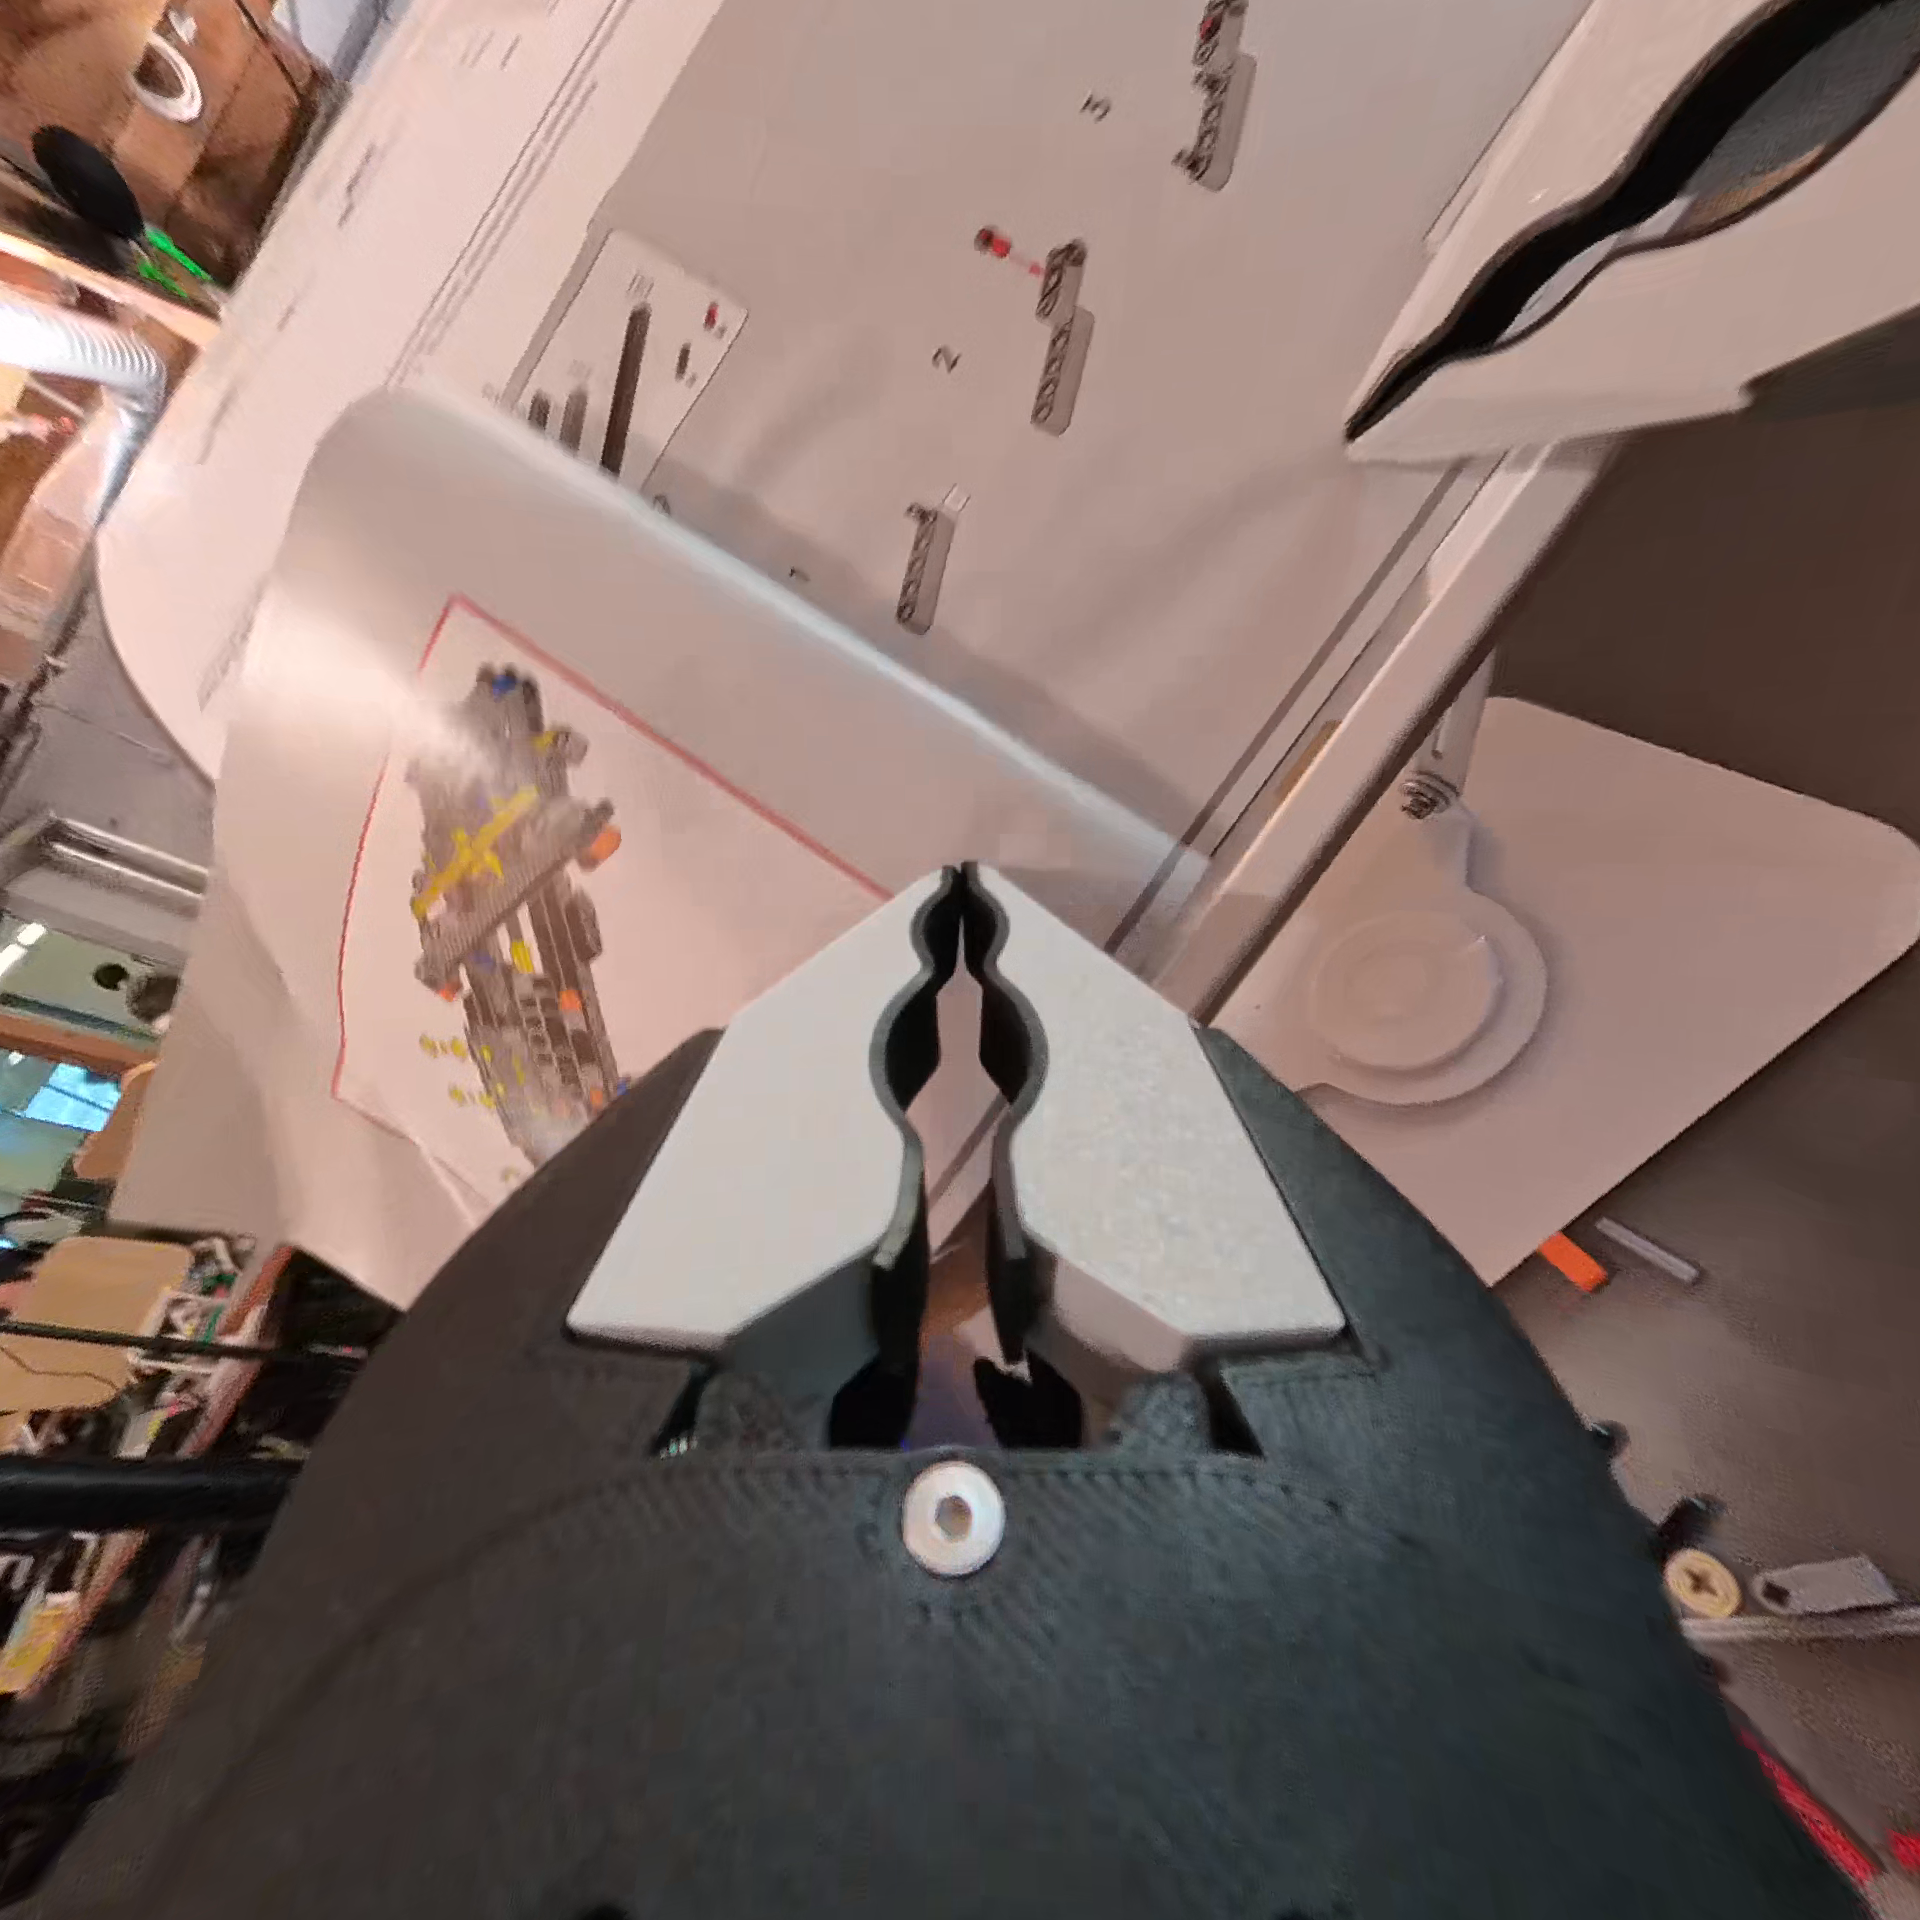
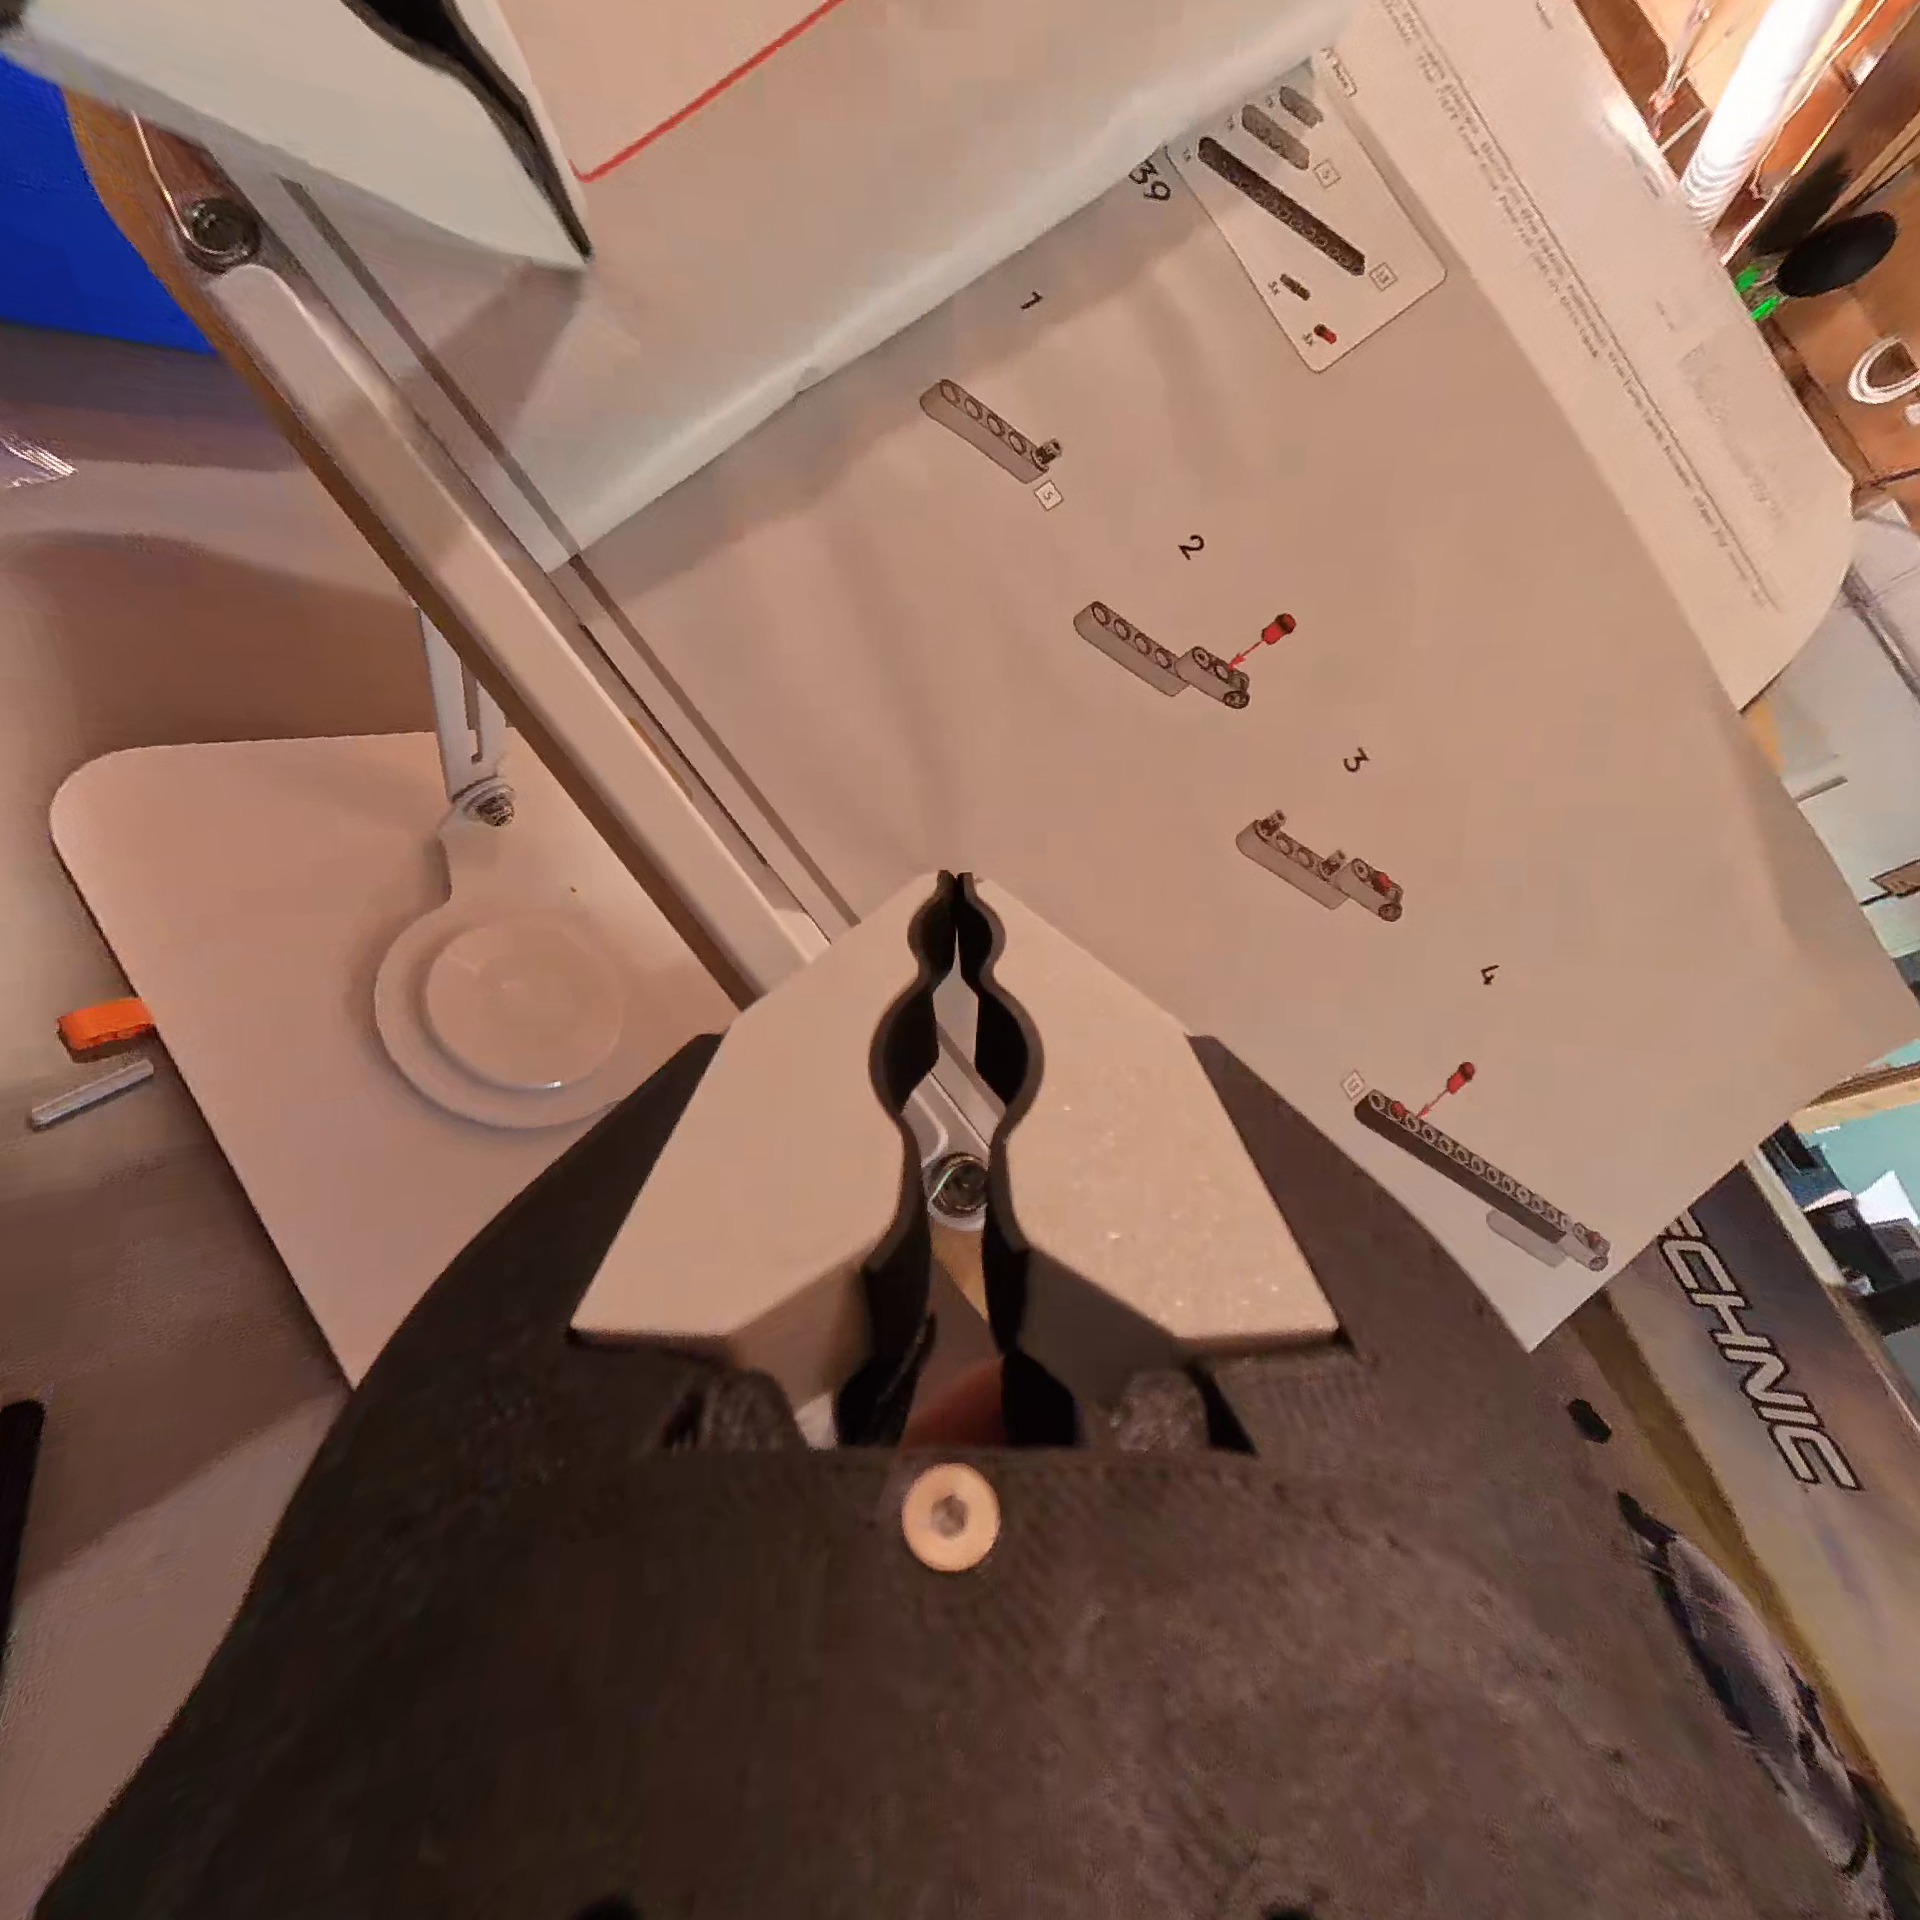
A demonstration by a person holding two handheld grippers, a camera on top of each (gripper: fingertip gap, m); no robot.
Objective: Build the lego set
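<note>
The instruction booklet (image 1: 935,312) stands open on a white stand; its step drawings also show in the right wrist view (image 2: 1195,644). One page (image 1: 644,790), with a picture of the model in a red frame, curls over toward me. My left gripper (image 1: 961,883) is shut with its tips at that page's edge and seems to pinch it; it also shows in the right wrist view (image 2: 312,114). My right gripper (image 2: 956,883) is shut and empty, with its tips at the open page's lower edge by the stand's ledge (image 2: 623,675). It also shows in the left wrist view (image 1: 1621,239).
The stand's white base plate (image 1: 1683,935) (image 2: 239,914) lies on the brown table. Beside it lie an orange piece (image 2: 99,1023) (image 1: 1574,1262) and a grey axle (image 2: 94,1091). A tan round piece (image 1: 1701,1581) and a grey piece (image 1: 1829,1584) lie nearer. The set's box (image 2: 1766,1382) is at the right. My right fingertips sit around 12 cm from my left ones. Both grippers' tips are roughly 20 cm from the orange piece (image 2: 99,1023). It turns up in the left wrist view (image 1: 1583,1264) as well.
</note>
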